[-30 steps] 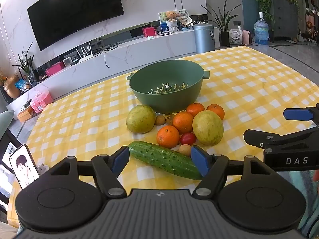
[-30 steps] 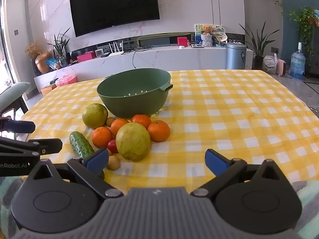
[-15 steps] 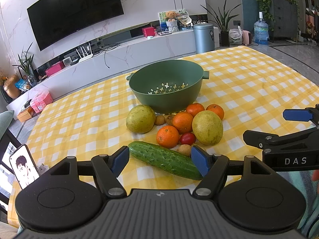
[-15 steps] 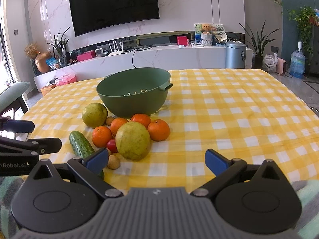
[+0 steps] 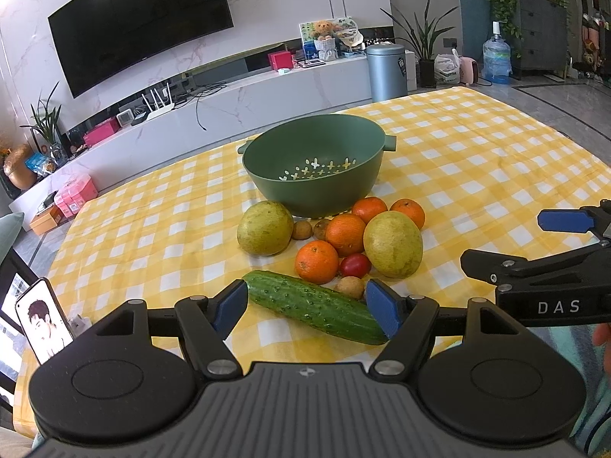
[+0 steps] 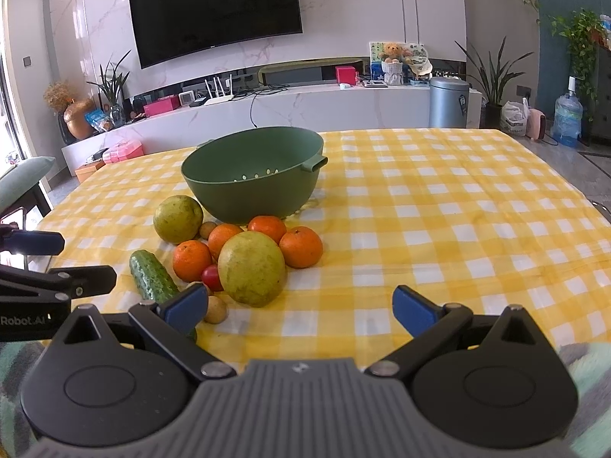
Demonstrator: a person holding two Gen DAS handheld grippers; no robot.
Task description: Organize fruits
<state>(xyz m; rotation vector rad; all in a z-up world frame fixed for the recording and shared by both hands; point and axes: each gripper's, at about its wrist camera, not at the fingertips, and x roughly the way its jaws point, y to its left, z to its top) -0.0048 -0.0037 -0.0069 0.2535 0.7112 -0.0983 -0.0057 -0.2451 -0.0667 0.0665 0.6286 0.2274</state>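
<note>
Green bumpy cucumber (image 5: 313,306) lies before heaped oranges (image 5: 345,233); both grippers' fingers (image 6: 414,308) spread apart.

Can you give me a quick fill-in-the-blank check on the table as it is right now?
1. The green bowl holds ____ fruit.
2. The number of oranges on the yellow checked cloth is ____.
3. The long green item nearest the left gripper is a ____.
4. The right gripper has its jaws ____, holding nothing.

Missing words: no; four; cucumber; open
</note>
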